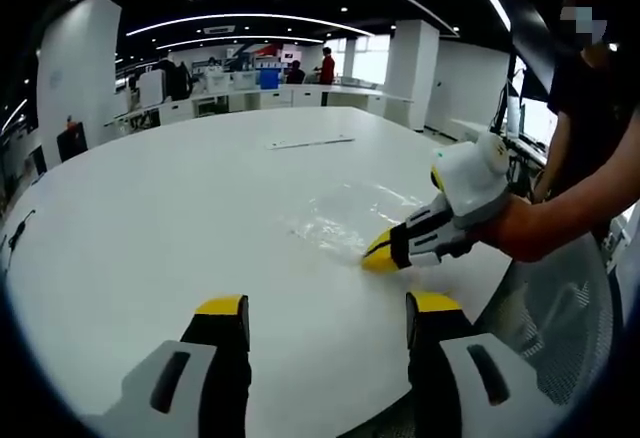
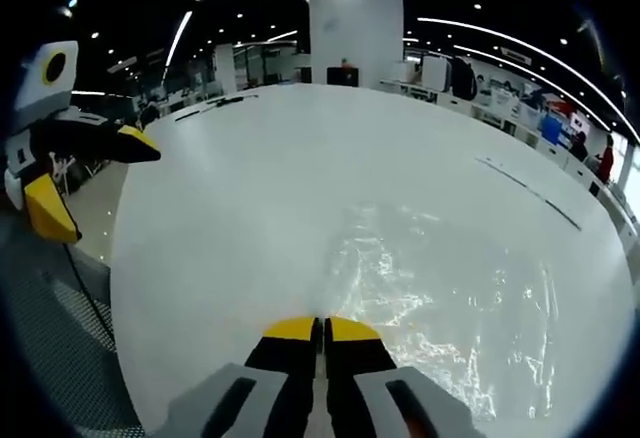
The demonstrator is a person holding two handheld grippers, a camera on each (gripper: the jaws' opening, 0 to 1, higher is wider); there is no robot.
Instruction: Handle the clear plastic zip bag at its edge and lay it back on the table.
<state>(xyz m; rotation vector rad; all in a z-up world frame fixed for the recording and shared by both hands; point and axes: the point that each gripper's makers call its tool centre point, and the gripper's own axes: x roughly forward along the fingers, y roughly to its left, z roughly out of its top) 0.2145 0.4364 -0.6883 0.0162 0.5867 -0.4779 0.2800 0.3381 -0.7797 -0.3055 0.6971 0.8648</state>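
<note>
From my left gripper (image 1: 325, 310) I look across a big white round worktop (image 1: 150, 218). Its two yellow-tipped jaws stand wide apart with nothing between them, hanging over the near edge of the worktop.

The clear plastic zip bag (image 1: 345, 216) lies flat on the worktop ahead and to the right of that gripper, crinkled and glinting under the ceiling lights. My right gripper (image 1: 382, 252) comes in from the right side of this view, held by a hand (image 1: 520, 233), its yellow tips low at the near edge of the bag.

In the right gripper view the right gripper (image 2: 321, 330) has its jaws drawn together so only a thin dark line separates the yellow tips. The bag (image 2: 420, 288) spreads out in front of them and to the right, flat on the worktop (image 2: 250, 198). The tips sit right at the bag's near edge, but the plastic is too transparent for me to say whether any of it is pinched between them. The left gripper (image 2: 85, 183) shows at the far left of this view, jaws spread, off the worktop's rim.

A long thin strip (image 1: 310, 142) lies on the worktop well beyond the bag. A mesh chair back (image 1: 555, 323) sits just right of my left gripper.
</note>
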